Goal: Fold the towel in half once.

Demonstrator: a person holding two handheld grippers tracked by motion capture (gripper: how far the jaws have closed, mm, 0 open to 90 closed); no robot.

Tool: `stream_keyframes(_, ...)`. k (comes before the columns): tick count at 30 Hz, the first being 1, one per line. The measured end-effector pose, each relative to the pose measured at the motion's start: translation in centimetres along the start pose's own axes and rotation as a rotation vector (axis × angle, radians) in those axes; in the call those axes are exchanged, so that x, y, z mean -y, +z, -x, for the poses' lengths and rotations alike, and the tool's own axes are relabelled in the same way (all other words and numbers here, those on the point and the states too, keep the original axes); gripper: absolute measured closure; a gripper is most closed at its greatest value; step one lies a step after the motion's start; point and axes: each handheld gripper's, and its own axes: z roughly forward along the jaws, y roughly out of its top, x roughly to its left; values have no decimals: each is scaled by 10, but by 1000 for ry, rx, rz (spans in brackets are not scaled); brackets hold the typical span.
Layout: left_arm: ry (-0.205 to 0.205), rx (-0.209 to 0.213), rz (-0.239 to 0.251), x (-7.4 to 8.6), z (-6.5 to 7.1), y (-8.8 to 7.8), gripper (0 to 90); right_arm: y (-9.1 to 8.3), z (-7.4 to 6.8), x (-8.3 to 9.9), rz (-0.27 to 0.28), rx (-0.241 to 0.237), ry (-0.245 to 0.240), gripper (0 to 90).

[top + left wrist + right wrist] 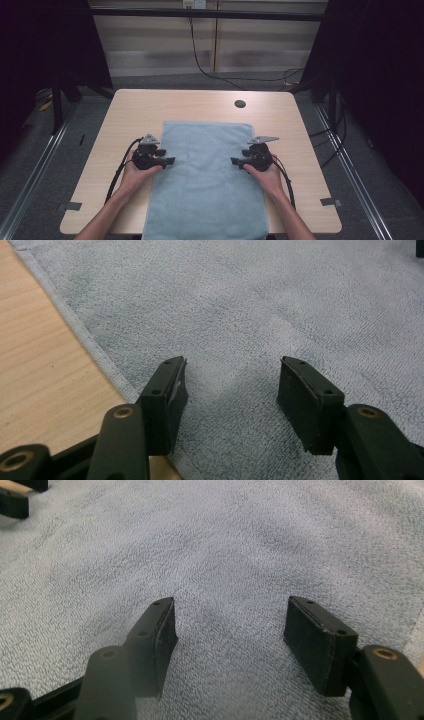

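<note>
**Two open grippers over a flat towel: a thin or uneven pinch is the risk**

The likeliest fault from here is a pinch that takes too little cloth. The towel (207,175) lies flat and smooth on the counter (135,107), so there is no raised fold for the jaws to bite; if they close above the pile instead of pressing into it, they may shut on nothing or catch only a few loops that slip free on a lift. A second risk is imbalance: should one side grip and the other miss, the cloth would drag askew and bunch. The near end of the towel also hangs over the counter's front edge, so a careless tug could pull more of it off.

The left gripper (170,161) sits at the towel's left edge, its jaws wide apart with nothing between them; in the left gripper view the hem (82,335) runs just beside the left-hand jaw. The right gripper (235,161) hovers just inside the right edge, jaws equally wide and empty, with terry cloth beneath both. Whether the tips touch the fabric cannot be told.
</note>
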Motion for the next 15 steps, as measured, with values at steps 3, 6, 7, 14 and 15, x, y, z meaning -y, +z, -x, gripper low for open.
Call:
stream_keyframes(3, 20, -5, 16, 4, 4, -1, 446, 0, -1, 2, 9, 10, -7, 374)
stream_keyframes(6, 25, 6, 16, 8, 7, -4, 446, 0, -8, 3, -5, 40, -37, 371)
stream_keyframes(7, 21, 15, 15, 10, 7, -6, 449, -1, -9, 3, -13, 36, -34, 371)
stream_keyframes(14, 29, 49, 12, 20, 23, -15, 444, -17, -20, 20, -23, 5, -80, 372)
stream_keyframes(15, 23, 57, 17, 22, 24, -16, 444, -19, -21, 22, -22, 3, -83, 372)
